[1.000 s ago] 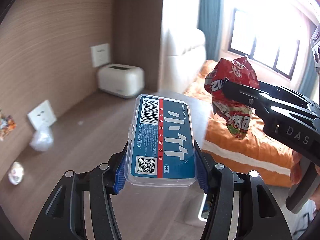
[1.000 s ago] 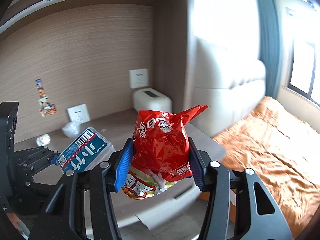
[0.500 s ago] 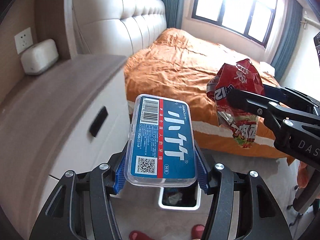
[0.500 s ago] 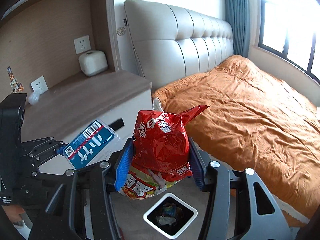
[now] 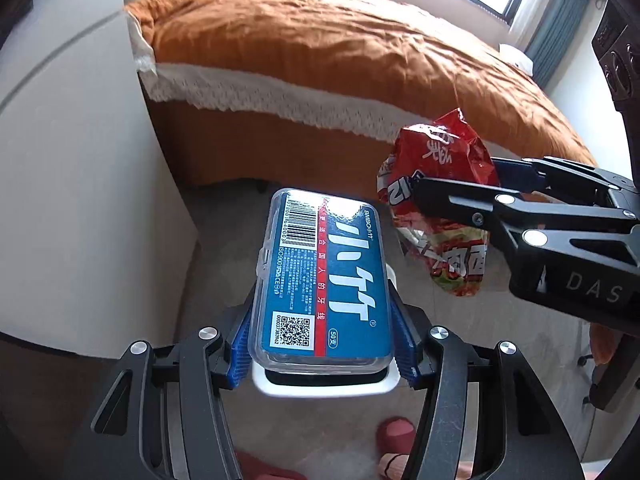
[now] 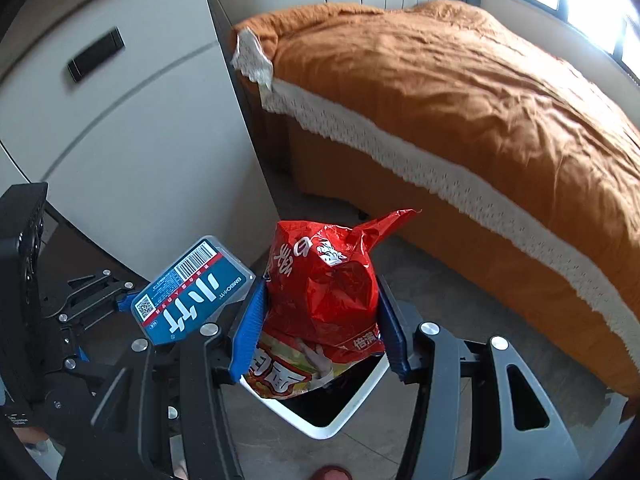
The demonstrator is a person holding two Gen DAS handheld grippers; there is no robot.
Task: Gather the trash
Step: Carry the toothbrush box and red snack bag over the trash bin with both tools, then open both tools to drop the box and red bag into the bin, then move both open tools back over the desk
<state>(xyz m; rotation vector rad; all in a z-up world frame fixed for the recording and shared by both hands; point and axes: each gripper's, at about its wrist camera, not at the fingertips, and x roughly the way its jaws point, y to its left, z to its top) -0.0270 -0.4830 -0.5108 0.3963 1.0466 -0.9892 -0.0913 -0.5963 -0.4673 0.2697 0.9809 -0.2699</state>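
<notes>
My left gripper (image 5: 322, 344) is shut on a clear plastic box with a blue and red label (image 5: 322, 276), its blue pads pressed on both long sides. The same box (image 6: 192, 292) shows at the left in the right wrist view. My right gripper (image 6: 320, 328) is shut on a crumpled red snack bag (image 6: 324, 304), and this bag (image 5: 436, 208) hangs to the right in the left wrist view. Below both sits a white-rimmed trash bin (image 6: 340, 412) on the floor; its rim (image 5: 320, 386) peeks out under the box. Both grippers hang above the bin.
A bed with an orange cover (image 6: 460, 80) and white lace trim fills the right side. A white cabinet (image 6: 120, 120) with a dark handle stands at the left. The person's red slippers (image 5: 394, 432) show on the grey floor (image 5: 224, 240).
Both grippers have swung from the wooden desk toward the bed and dropped low, tilting downward. The bin now lies right under them. Box and bag stay gripped.
</notes>
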